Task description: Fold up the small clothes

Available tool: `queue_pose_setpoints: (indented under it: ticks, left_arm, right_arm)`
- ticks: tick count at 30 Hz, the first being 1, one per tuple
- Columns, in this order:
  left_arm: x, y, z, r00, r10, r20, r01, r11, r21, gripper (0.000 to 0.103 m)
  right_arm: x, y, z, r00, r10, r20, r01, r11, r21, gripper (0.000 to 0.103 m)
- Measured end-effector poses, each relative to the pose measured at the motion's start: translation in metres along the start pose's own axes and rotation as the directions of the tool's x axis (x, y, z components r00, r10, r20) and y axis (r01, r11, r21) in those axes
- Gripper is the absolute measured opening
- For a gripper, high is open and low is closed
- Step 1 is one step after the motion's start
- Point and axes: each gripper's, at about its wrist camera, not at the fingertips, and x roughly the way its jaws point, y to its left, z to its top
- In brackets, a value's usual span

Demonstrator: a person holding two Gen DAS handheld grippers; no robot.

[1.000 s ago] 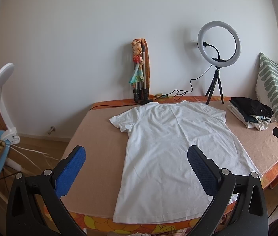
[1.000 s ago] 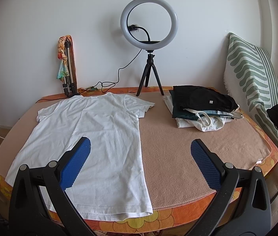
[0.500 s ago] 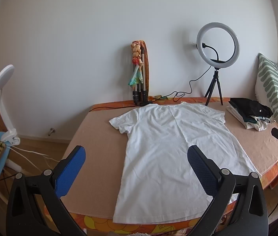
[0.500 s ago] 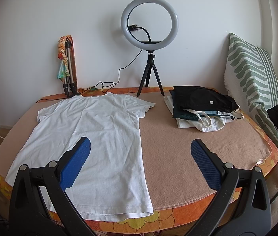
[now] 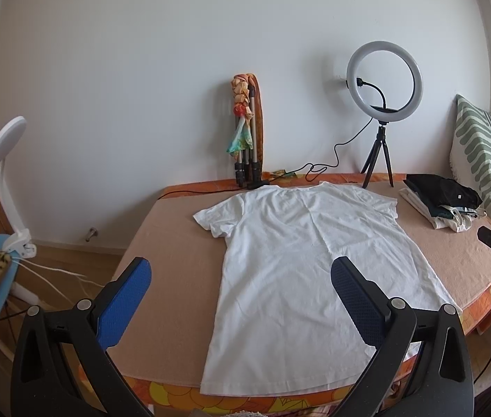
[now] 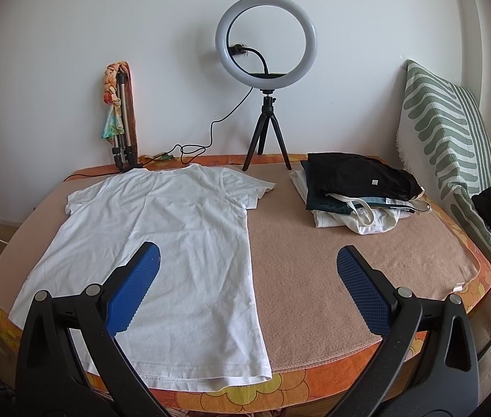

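Bed under a tan blanket, orange floral edge showing along the front. White T-shirt spread flat on the left half, hem at the front edge. Stack of folded clothes, black on top, at the back right. Ring light tripod standing at the back.

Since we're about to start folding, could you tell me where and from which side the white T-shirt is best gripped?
Probably at the hem corners of the white T-shirt: it lies flat, collar towards the wall, hem at the near edge. Bring the open left tool and open right tool in low from the near side, each pinching one corner.
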Motion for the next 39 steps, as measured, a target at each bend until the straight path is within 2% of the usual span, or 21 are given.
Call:
queue_pose_setpoints:
  ticks: [13,29,34,39]
  left_arm:
    - [-0.002,0.000,-0.002,1.000,0.002,0.000,-0.002,1.000,-0.003,0.103]
    - [0.003,0.007,-0.006,1.000,0.008,-0.016,-0.008,1.000,-0.006,0.103]
    - [0.013,0.017,-0.013,0.999,0.021,-0.043,-0.022,1.000,-0.021,0.103]
    - [0.037,0.035,-0.029,0.992,-0.020,-0.122,0.013,0.998,-0.060,0.103]
  right_arm:
    - [0.000,-0.002,0.001,1.000,-0.001,0.000,0.001,1.000,-0.001,0.103]
    - [0.002,0.018,0.005,1.000,0.018,0.007,-0.018,1.000,-0.016,0.103]
    - [0.003,0.028,0.012,0.999,0.041,0.019,-0.041,0.999,-0.020,0.103]
    - [0.005,0.045,0.027,0.995,0.085,0.043,-0.084,0.996,-0.030,0.102]
